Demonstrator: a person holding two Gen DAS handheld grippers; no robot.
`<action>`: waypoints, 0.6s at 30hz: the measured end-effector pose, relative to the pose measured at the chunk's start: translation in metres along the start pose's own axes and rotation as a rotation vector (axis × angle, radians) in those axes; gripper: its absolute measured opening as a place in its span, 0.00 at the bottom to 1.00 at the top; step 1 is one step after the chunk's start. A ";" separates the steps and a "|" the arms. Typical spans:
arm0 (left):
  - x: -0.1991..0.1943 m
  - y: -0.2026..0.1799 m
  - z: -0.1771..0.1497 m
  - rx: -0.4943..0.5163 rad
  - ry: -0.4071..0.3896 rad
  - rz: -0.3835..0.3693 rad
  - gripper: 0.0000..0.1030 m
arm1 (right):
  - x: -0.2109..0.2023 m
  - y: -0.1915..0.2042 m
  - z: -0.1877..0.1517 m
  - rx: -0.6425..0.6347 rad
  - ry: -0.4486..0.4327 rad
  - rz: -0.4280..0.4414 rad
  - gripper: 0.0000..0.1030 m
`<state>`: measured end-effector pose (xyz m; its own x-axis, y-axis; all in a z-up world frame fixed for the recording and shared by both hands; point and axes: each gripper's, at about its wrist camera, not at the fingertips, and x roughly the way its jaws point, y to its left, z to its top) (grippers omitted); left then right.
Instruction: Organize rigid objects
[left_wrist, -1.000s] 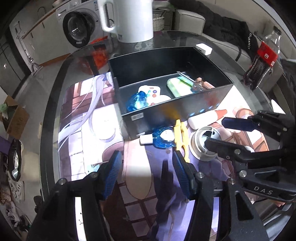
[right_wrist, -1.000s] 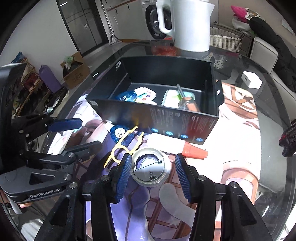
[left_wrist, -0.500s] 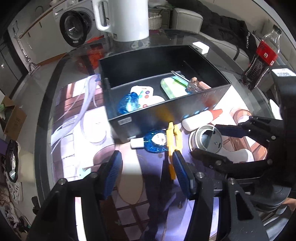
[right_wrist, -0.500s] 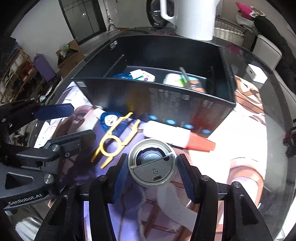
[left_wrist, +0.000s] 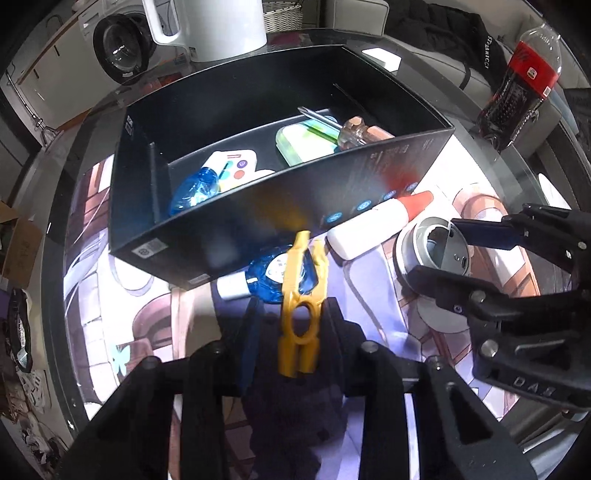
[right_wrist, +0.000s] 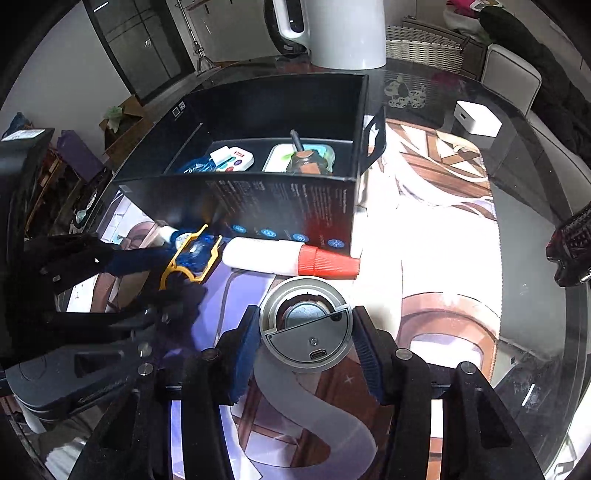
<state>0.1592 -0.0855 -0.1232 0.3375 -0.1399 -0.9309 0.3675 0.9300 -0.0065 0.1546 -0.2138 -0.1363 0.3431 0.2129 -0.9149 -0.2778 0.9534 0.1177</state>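
A yellow plastic clip (left_wrist: 300, 314) lies on the printed mat in front of the black box (left_wrist: 258, 210). It sits between the fingers of my left gripper (left_wrist: 291, 325), whose jaws are closing; a thin gap still shows beside the left pad (left_wrist: 250, 332). A grey round lid with a small port (right_wrist: 306, 332) stands on the mat. The jaws of my right gripper (right_wrist: 306, 338) are closing on it, and both blue pads touch its rim. A white glue bottle with a red cap (right_wrist: 284, 256) and a blue round bottle (left_wrist: 267, 275) lie against the box wall.
The box holds a blue item, a white remote (left_wrist: 236, 166), a green case (left_wrist: 303, 142) and a screwdriver (left_wrist: 354, 131). A white kettle (left_wrist: 218, 26) stands behind it. A cola bottle (left_wrist: 524, 74) and a white charger (right_wrist: 476, 118) sit toward the glass table's right side.
My left gripper slid right and down until it straddled the yellow clip, and its jaws narrowed. My right gripper sank around the grey lid until its pads met the rim.
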 end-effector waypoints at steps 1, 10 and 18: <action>0.000 0.000 0.000 -0.004 0.001 0.001 0.28 | 0.000 0.003 0.000 -0.009 -0.004 -0.008 0.49; -0.021 0.008 -0.024 0.033 -0.017 0.025 0.06 | 0.000 0.034 -0.003 -0.074 0.013 0.019 0.49; -0.020 0.021 -0.045 0.007 0.035 -0.007 0.09 | -0.005 0.057 -0.015 -0.111 0.029 0.030 0.49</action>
<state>0.1211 -0.0473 -0.1210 0.3044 -0.1338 -0.9431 0.3755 0.9268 -0.0102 0.1238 -0.1633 -0.1309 0.3072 0.2326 -0.9228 -0.3854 0.9170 0.1028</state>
